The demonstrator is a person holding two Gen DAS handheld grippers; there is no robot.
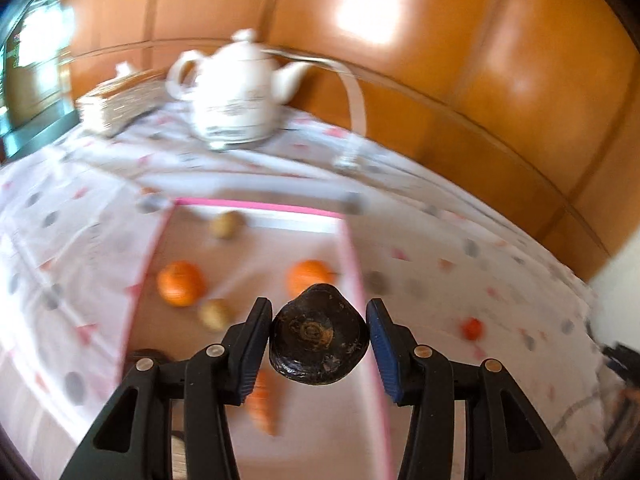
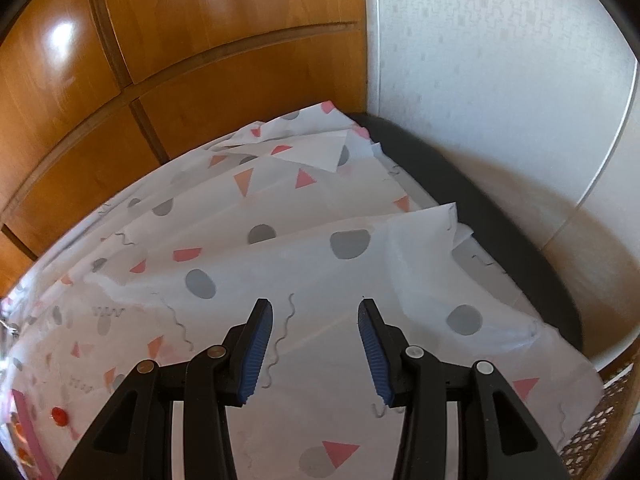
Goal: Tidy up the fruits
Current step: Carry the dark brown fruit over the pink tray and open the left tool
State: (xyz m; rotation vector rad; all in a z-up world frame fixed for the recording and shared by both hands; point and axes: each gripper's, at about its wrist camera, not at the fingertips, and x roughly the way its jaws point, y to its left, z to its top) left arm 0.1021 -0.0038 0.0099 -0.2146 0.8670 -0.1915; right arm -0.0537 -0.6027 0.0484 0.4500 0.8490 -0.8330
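Between our left gripper (image 1: 319, 342) jaws sits a dark, wrinkled fruit (image 1: 318, 340); the blue pads stand just beside its flanks, so we judge it clamped, though a thin gap shows on the right pad. Its broad face looks back at the camera. It hangs over the pink-edged tray (image 1: 260, 203), where two oranges (image 1: 181, 283) (image 1: 310, 276), two brownish fruits (image 1: 227, 224) (image 1: 215, 314) and a carrot-like piece (image 1: 264, 406) lie below and ahead, so the placing move is mostly downward. A small red fruit (image 1: 472, 328) lies on the patterned cloth (image 1: 460, 240) to the right, outside the tray. Our right gripper (image 2: 316, 354) hovers with jaws apart and empty, nearer that red fruit. A white teapot (image 1: 236, 92) stands beyond.
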